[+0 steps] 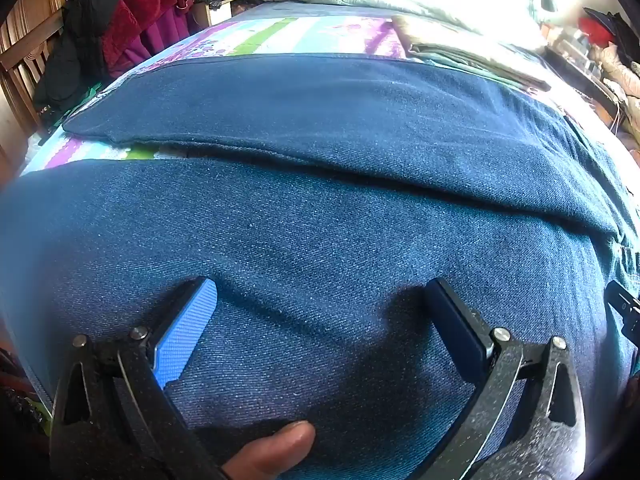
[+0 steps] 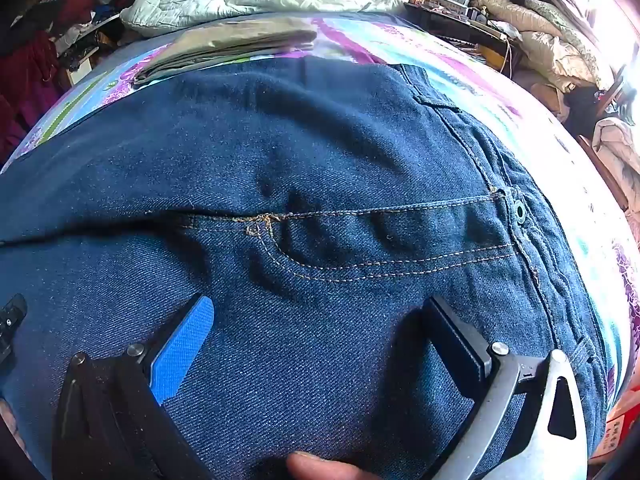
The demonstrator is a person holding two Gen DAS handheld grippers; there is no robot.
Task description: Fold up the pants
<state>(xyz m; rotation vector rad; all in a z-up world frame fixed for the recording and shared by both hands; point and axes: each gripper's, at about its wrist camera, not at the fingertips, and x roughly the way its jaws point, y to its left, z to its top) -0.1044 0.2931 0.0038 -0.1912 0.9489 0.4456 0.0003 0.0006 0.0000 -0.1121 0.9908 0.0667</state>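
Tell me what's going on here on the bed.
A person holds a hand-held gripper in each hand over dark blue jeans spread flat on a bed with a striped floral sheet. The left hand-held gripper sits open above a leg; the right hand-held gripper sits open near the fly and waistband button. Neither grips fabric. The legs lie side by side, no fold made yet. Folded khaki cloth lies beyond.

no text, label or number is legible in either view
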